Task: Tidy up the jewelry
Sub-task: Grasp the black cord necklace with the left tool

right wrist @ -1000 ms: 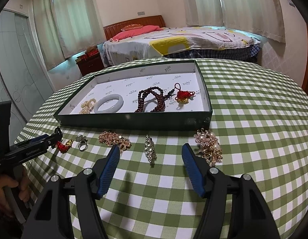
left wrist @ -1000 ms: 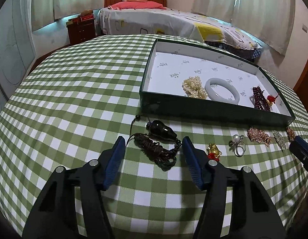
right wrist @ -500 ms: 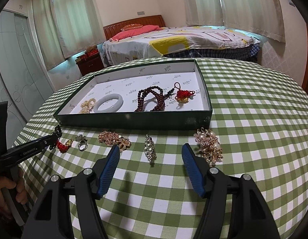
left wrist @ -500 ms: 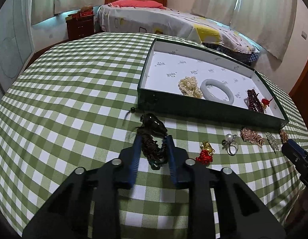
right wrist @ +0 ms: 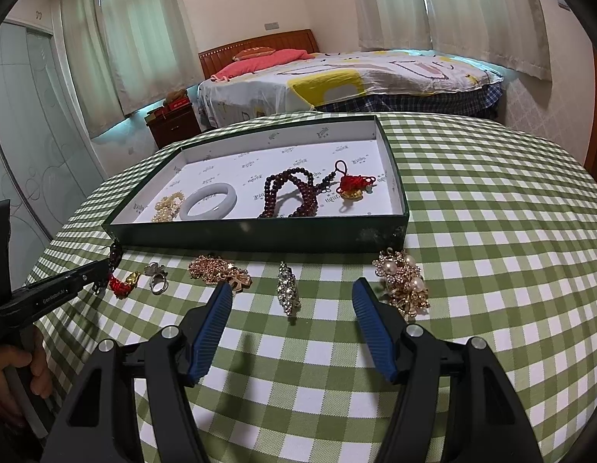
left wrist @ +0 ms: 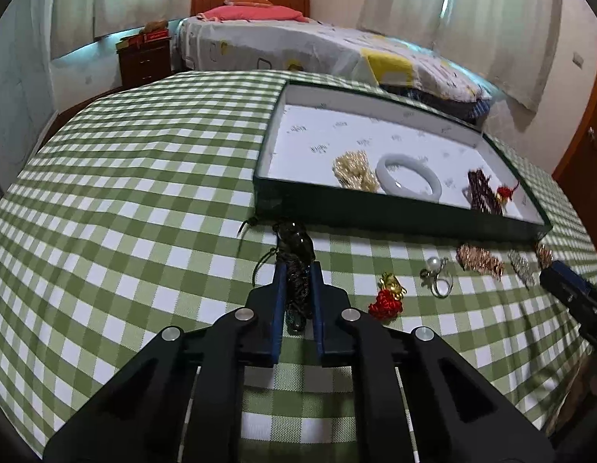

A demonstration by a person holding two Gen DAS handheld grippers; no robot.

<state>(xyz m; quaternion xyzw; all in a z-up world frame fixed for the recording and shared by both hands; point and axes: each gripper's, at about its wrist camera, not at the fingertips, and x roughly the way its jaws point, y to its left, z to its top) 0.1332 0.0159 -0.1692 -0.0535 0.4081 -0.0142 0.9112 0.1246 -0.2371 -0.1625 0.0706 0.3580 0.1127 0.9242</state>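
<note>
Left gripper [left wrist: 297,270], black frame with blue ribbed pads: jaws have just been closing and now clamp the bunched dark brown cord of a black glossy bead pendant necklace [left wrist: 296,258]; the bead end pokes out at 12 o'clock from the pads, just short of the near wall of the dark green shallow cardboard box with white printed lining [left wrist: 375,214], a loose cord tail trailing at 10 o'clock. The necklace lies on the green-and-white checked tablecloth [left wrist: 125,200]. Right gripper [right wrist: 292,303], same make: jaws stand apart, nothing between the pads; a slim silver rhinestone brooch [right wrist: 287,288] lies on the cloth ahead of the gap at 12 o'clock. At 10 o'clock from it, a rose-gold chain heap [right wrist: 217,272] beside the left pad; at 2 o'clock, a gold filigree and pearl cluster brooch [right wrist: 404,281] just beside the right pad. Further toward 9 o'clock: a silver pearl ring [right wrist: 156,277], then a red knotted charm with gold piece [right wrist: 123,282]. In the box: a cream pearl bundle [right wrist: 167,205], a white jade bangle [right wrist: 208,205], dark red bead strands [right wrist: 292,196], a red knot tassel with gold charm [right wrist: 352,187]. A person's hand [right wrist: 17,366] holds the left gripper's handle at the right view's 8 o'clock edge.
</note>
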